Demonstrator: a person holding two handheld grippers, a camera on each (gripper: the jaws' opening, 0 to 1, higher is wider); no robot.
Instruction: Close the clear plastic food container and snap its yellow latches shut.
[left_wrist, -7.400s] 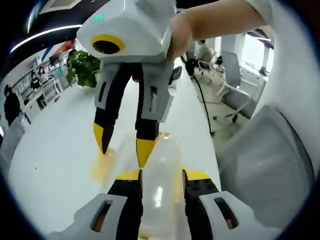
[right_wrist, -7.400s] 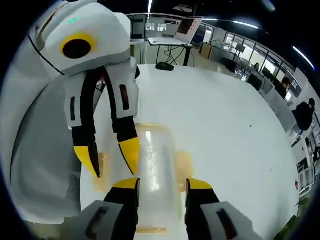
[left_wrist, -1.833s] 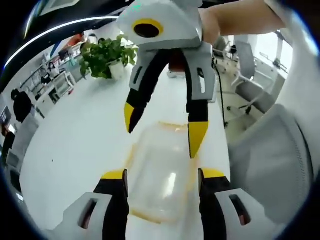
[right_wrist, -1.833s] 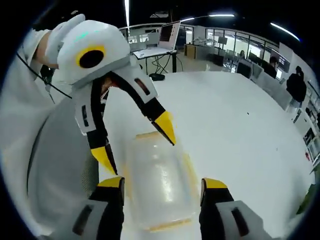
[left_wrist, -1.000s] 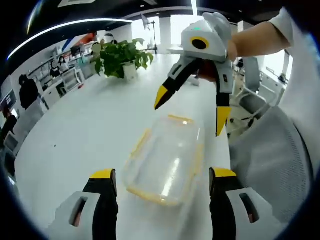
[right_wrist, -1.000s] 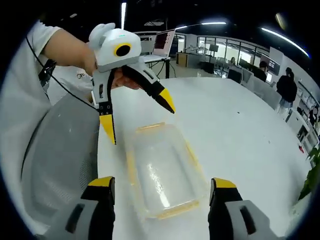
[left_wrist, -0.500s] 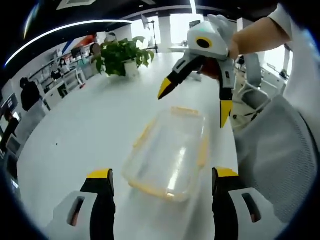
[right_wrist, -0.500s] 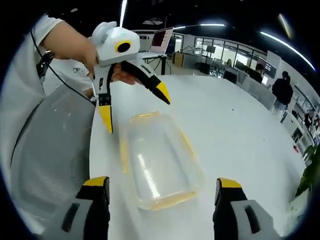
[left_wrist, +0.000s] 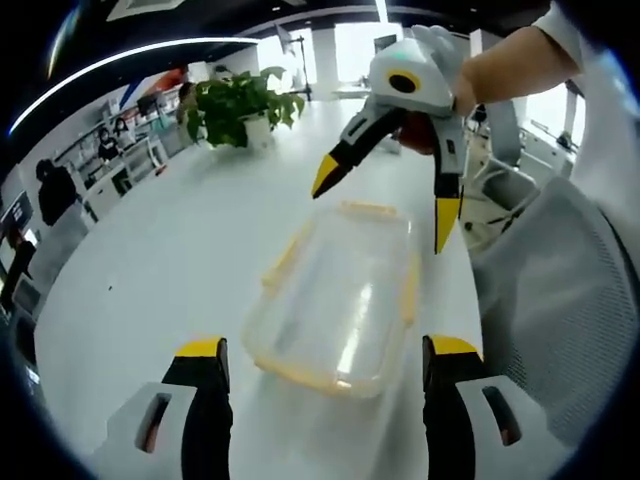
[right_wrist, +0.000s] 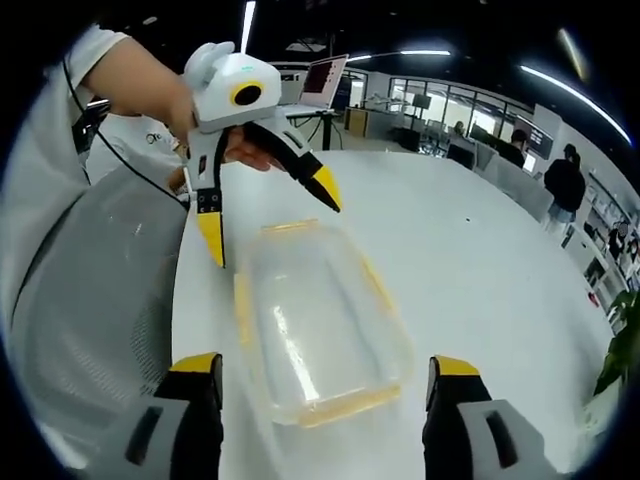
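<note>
The clear plastic food container (left_wrist: 338, 298) (right_wrist: 315, 325) lies on the white tabletop (left_wrist: 170, 260) (right_wrist: 480, 260), lid seated, yellow latches (left_wrist: 409, 292) (right_wrist: 242, 305) along its rims. Its long axis runs from one gripper toward the other. The left gripper (left_wrist: 318, 365) (right_wrist: 268, 222) and the right gripper (right_wrist: 318, 385) (left_wrist: 380, 200) hover at opposite short ends, jaws wide apart, touching nothing. The tabletop edge and a grey chair back (left_wrist: 555, 300) lie just beside one long side; open tabletop flanks the other.
</note>
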